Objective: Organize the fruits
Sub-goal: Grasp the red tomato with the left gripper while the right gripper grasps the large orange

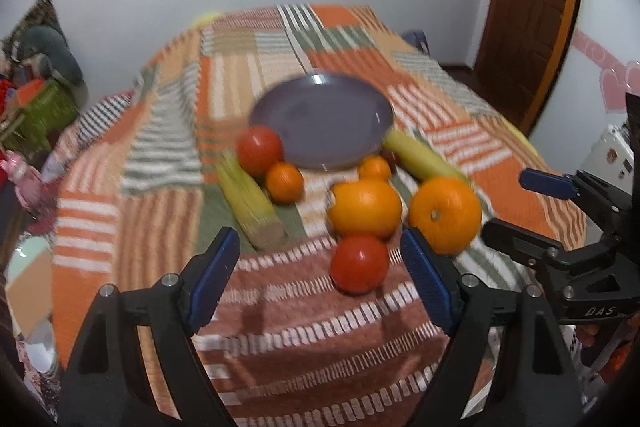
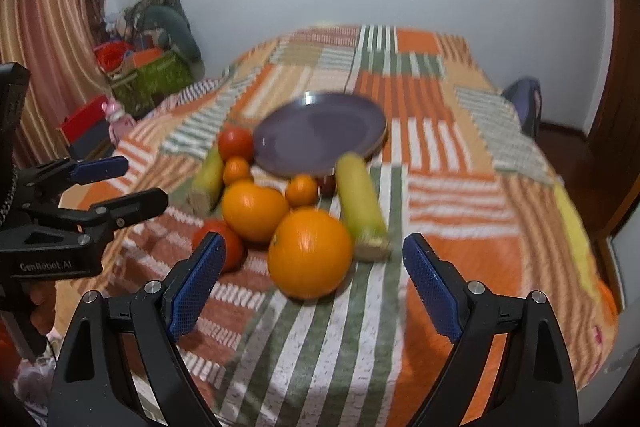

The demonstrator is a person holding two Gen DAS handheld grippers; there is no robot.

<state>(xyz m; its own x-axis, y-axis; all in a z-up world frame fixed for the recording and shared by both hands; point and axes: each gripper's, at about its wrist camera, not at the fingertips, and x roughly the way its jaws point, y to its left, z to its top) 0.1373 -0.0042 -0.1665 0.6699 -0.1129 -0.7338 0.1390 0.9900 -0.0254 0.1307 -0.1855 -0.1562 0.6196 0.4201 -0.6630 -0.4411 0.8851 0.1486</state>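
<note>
1. Oranges [image 2: 310, 253] on bedspread [image 2: 440, 147] before empty plate [image 2: 320, 135]; firm, round, apt to roll; I would grip across the middle.
2. Tomato [image 1: 359, 264]: softer; gentle squeeze.
3. My left gripper [image 1: 320, 279] and right gripper [image 2: 312, 283]: jaws wide, holding nothing.

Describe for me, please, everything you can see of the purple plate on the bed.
The purple plate is round and shallow with a low raised rim, smooth and glossy, with small light glints on its edge. It holds nothing and lies flat on the striped blanket, behind the fruit. A tomato sits against its near left rim and a corn cob at its near right rim; whether they touch is unclear in the blur.
</note>
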